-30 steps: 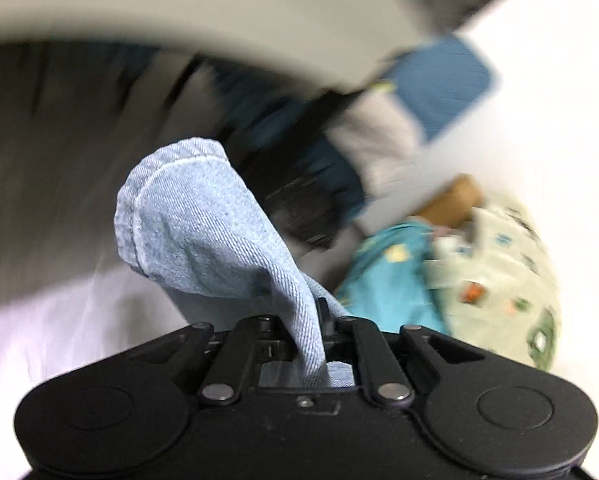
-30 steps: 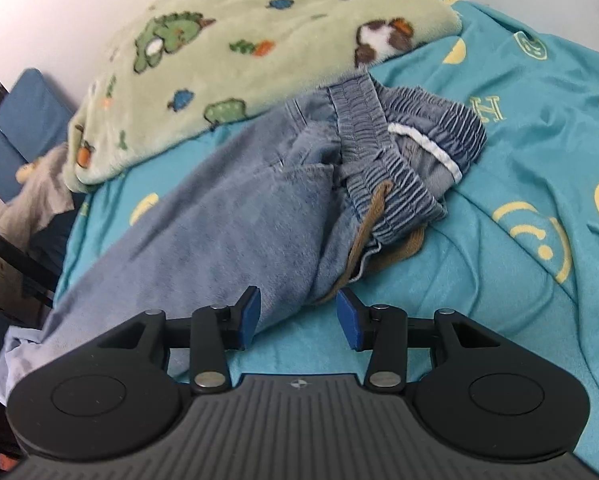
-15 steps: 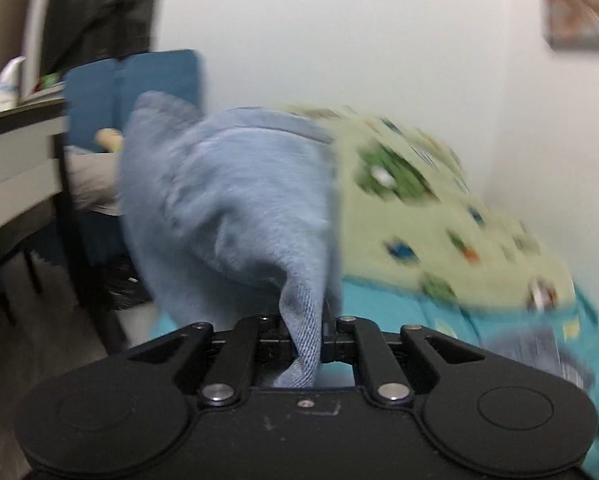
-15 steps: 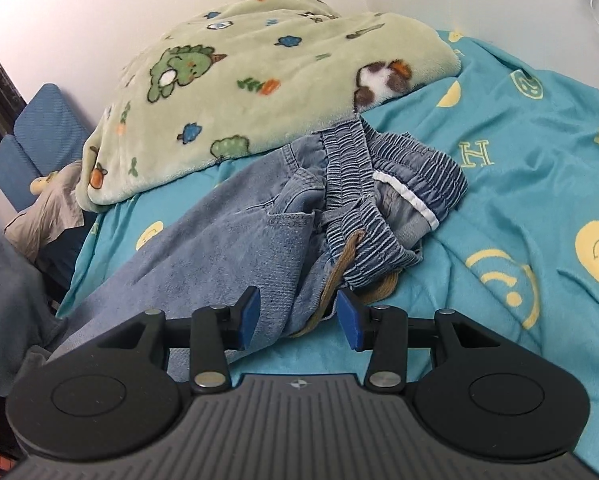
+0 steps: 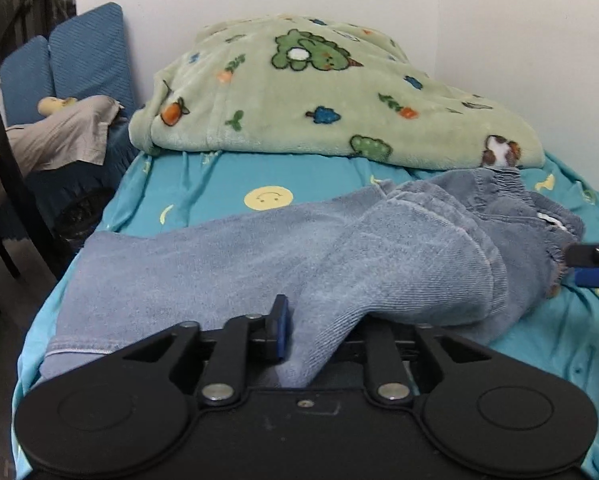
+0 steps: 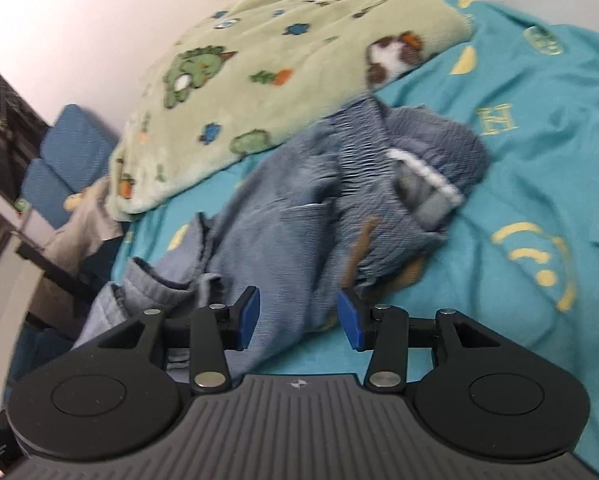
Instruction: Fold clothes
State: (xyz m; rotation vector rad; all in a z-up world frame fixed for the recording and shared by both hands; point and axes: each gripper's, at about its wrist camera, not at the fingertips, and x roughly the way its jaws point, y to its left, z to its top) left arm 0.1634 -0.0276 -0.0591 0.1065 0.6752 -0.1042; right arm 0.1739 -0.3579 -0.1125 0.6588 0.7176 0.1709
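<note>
step in hand: jeans [image 5: 259,264] leg, mid frame on the bed [image 5: 203,184], is being folded over twd waistband. left gripper [image 5: 319,336] jaws part-open w/ denim between; right gripper [image 6: 298,316] jaws wide open, empty, beside waistband. next: hem to be laid down & released.

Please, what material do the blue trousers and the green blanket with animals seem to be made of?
The trousers look like soft, faded denim: diagonal twill ribs show, with a gathered elastic waistband. The blanket seems to be plush fleece, with a fuzzy matte pile and soft printed edges; the exact fibre cannot be told.

denim [image 5: 339,264] hides left gripper's [image 5: 319,340] right finger
</note>
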